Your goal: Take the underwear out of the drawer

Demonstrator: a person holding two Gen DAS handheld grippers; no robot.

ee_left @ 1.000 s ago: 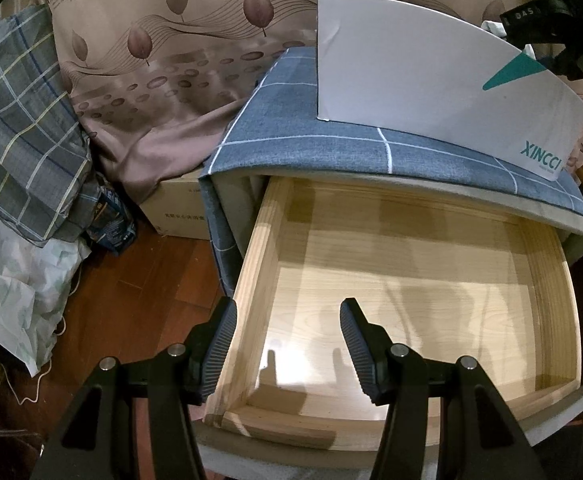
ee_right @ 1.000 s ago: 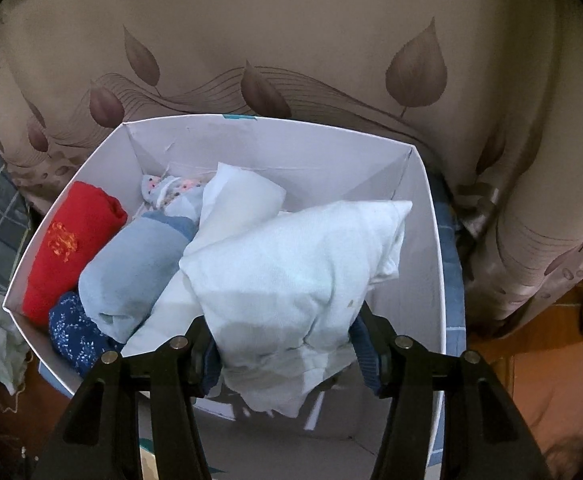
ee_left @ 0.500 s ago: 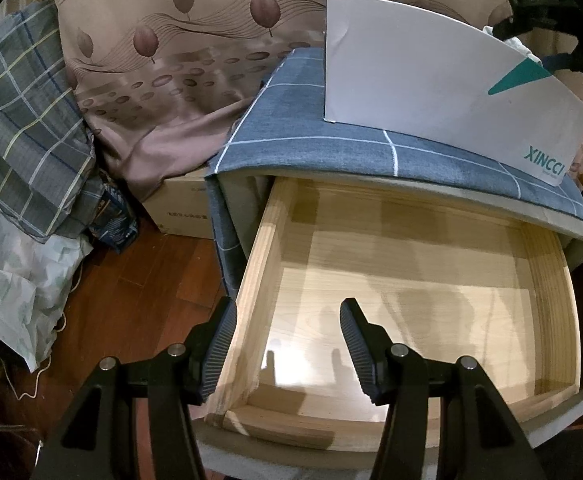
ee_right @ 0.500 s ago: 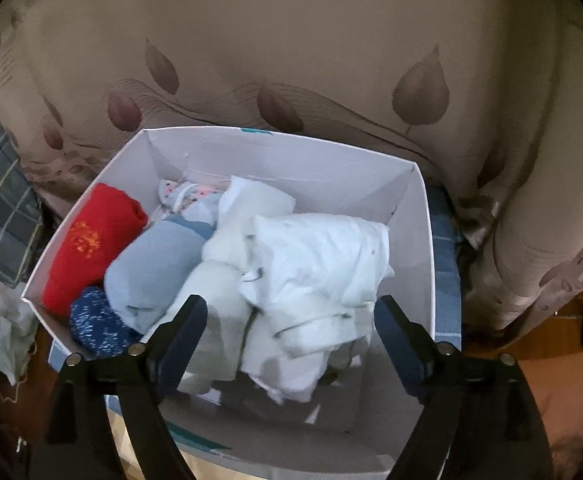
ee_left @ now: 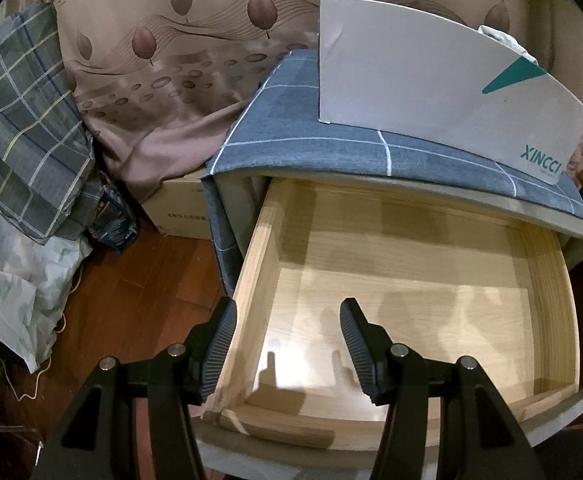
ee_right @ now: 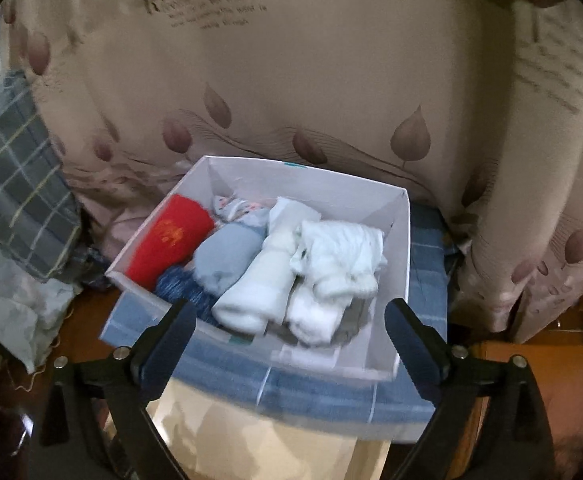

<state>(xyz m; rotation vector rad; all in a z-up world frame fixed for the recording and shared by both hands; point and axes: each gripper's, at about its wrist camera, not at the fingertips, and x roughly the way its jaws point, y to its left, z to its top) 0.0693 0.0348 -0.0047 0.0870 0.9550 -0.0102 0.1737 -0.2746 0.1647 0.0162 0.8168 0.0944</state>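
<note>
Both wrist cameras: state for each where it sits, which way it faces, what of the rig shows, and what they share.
Left wrist: behind the left tongs, angled down into the open wooden drawer; only its two black fingers show, apart and holding nothing.
Right wrist: behind the right tongs, angled down at the white box of rolled underwear; its fingers have just spread wide, holding nothing.
Shared: the white box, blue checked cloth, leaf curtain.

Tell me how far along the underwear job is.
Nearly done. The wooden drawer stands open with nothing visible inside, and rolled underwear fills the white box on the cabinet top. Right gripper jaws have just been opening, with nothing between them; left gripper holds nothing. Nothing visible remains to remove.
</note>
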